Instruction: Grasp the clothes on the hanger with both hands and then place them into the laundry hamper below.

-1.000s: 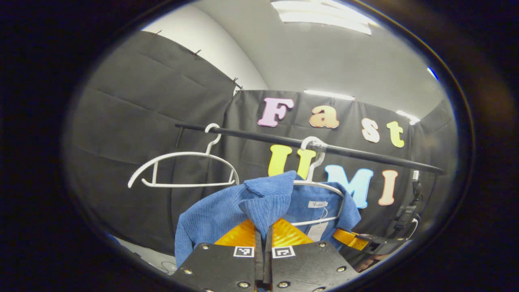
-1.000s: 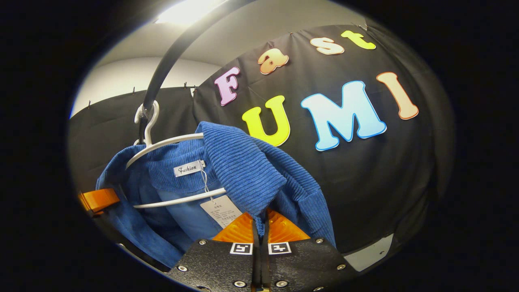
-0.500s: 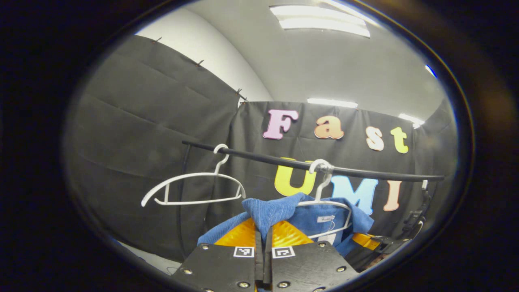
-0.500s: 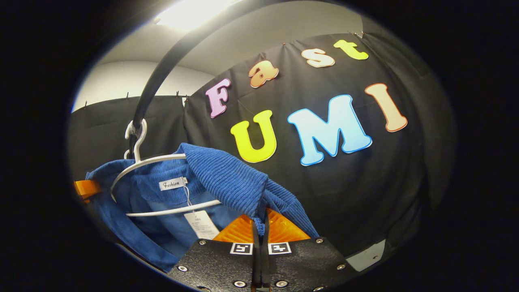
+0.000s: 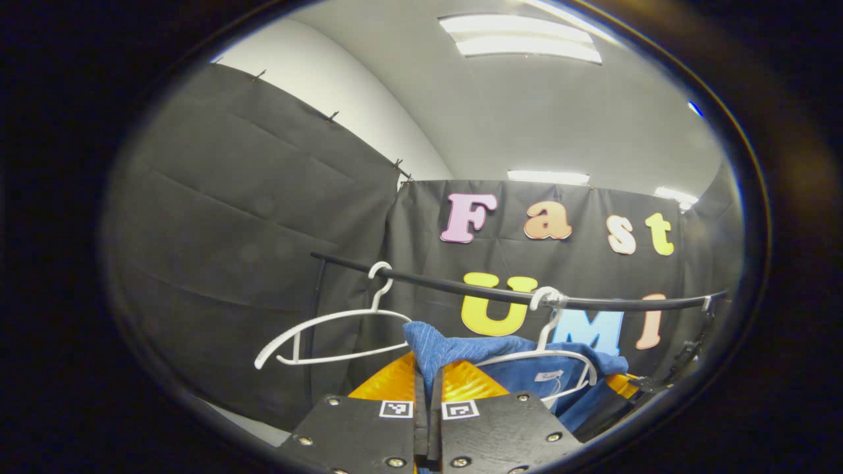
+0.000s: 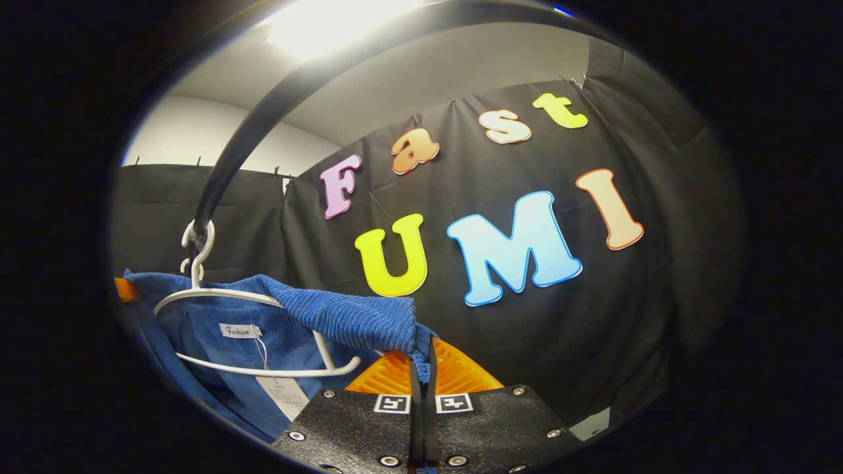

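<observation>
- One blue corduroy garment [image 6: 342, 319] is the thing in hand; it hangs on a white hanger [image 6: 263, 370] hooked over the black rail [image 5: 461, 288], with its collar and paper tag inside the hanger's frame.
- Both shoulders are pinched: the left gripper [image 5: 428, 385] has its jaws together on a fold of the blue cloth, and the right gripper [image 6: 421, 368] is likewise clamped on a ridge of it, the fabric pulled taut from the hanger toward the jaws.
- By my reading, the grasp with both hands is done; the garment is not yet free, since the hanger's arm still runs through the neck.
- Left to do, as I judge it: slip the cloth off the hanger, lower it, and let it go into the hamper; I cannot say what the hamper holds.
- Beside it on the rail, a second white hanger [image 5: 329, 329] hangs bare.
</observation>
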Motion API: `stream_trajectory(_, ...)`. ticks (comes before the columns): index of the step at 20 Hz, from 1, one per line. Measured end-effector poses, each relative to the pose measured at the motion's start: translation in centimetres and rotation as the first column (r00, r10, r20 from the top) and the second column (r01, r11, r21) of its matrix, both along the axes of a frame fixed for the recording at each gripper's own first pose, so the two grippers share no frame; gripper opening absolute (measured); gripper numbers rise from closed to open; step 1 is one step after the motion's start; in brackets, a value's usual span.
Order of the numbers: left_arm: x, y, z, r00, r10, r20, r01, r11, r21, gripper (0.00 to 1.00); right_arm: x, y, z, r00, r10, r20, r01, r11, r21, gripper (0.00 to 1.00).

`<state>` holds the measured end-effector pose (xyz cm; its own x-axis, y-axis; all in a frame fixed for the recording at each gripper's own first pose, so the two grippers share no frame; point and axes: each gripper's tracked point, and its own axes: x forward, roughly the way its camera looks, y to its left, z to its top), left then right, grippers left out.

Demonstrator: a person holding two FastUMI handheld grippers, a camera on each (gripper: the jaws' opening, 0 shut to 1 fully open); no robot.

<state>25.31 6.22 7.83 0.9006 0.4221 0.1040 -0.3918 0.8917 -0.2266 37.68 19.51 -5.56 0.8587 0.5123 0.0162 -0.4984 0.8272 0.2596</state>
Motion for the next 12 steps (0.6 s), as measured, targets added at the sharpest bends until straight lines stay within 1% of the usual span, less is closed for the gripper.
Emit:
stream_trajectory(2,0.0,1.1,0.2,1.0,0.006,-0.004,-0.006,1.0,0.012,0.07,0.6,0.2,0.5,0.999,-0.015,0.029,0.015,1.0,0.006,0.0)
stream_trajectory(4,0.1,2.1,0.4,1.0,0.002,0.004,-0.002,1.0,-0.019,0.07,1.2,0.8,0.7,0.999,-0.015,0.046,0.015,1.0,0.008,0.0)
stream_trajectory(6,0.7,3.7,0.1,1.0,-0.002,0.012,0.003,0.998,-0.059,0.0,1.9,1.6,0.8,0.996,-0.005,0.085,0.007,1.0,-0.019,0.0)
stream_trajectory(8,0.7,4.8,-0.1,1.0,-0.016,0.008,0.017,0.997,-0.075,0.01,2.2,2.4,0.9,0.992,0.01,0.129,-0.005,0.999,-0.042,0.0)
stream_trajectory(10,0.7,5.7,-0.2,0.999,-0.038,-0.005,0.037,0.997,-0.069,0.01,1.7,2.9,1.0,0.988,0.023,0.153,-0.014,0.998,-0.058,0.0)
stream_trajectory(12,0.5,6.9,-0.3,0.998,-0.068,-0.008,0.067,0.994,-0.088,0.01,1.3,3.5,1.0,0.985,0.039,0.167,-0.027,0.997,-0.073,0.0)
